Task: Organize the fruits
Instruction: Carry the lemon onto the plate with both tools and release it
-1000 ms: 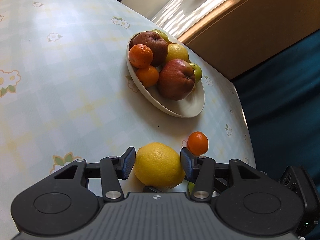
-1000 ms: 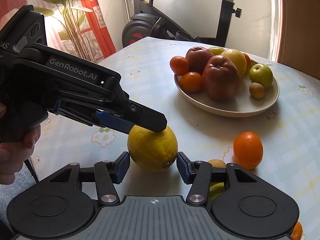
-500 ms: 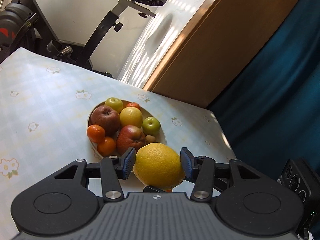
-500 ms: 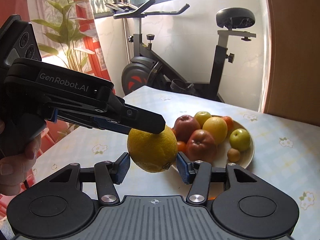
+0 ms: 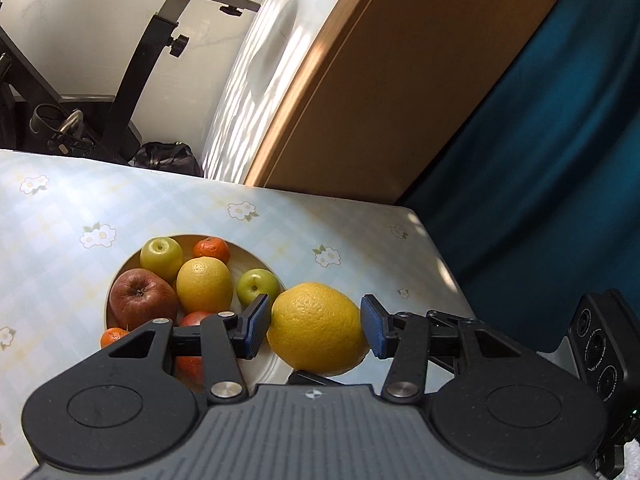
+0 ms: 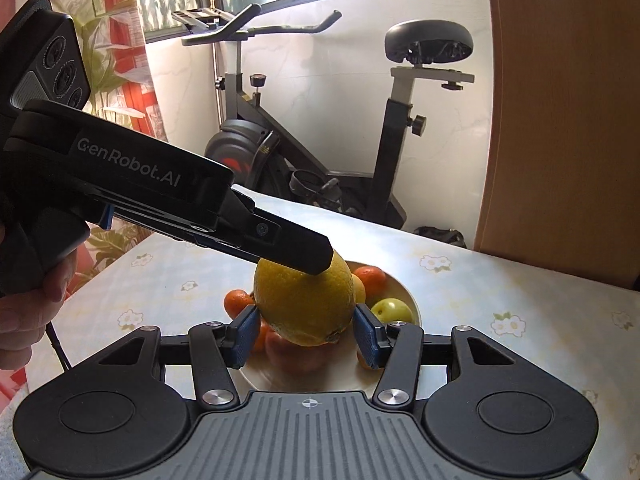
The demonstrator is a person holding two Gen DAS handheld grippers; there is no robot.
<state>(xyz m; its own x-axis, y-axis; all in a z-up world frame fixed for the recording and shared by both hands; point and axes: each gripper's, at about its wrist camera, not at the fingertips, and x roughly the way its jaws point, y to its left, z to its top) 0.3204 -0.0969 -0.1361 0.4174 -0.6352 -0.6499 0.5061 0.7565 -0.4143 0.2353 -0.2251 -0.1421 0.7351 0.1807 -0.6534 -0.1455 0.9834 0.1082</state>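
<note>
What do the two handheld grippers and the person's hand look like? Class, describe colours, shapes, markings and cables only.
Both grippers, the left gripper and the right gripper, are matte black, with a ribbed grey front plate, two round discs, silver pivot screws and blue-padded fingers. The left one's body carries white "GenRobot.AI" lettering, a three-lens sensor block and a thin black cable. A bare hand shows, no sleeve visible.

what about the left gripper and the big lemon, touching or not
Touching. The right wrist view shows a finger of the left gripper lying on top of the lemon with no gap; its own view shows pads against both sides.
</note>
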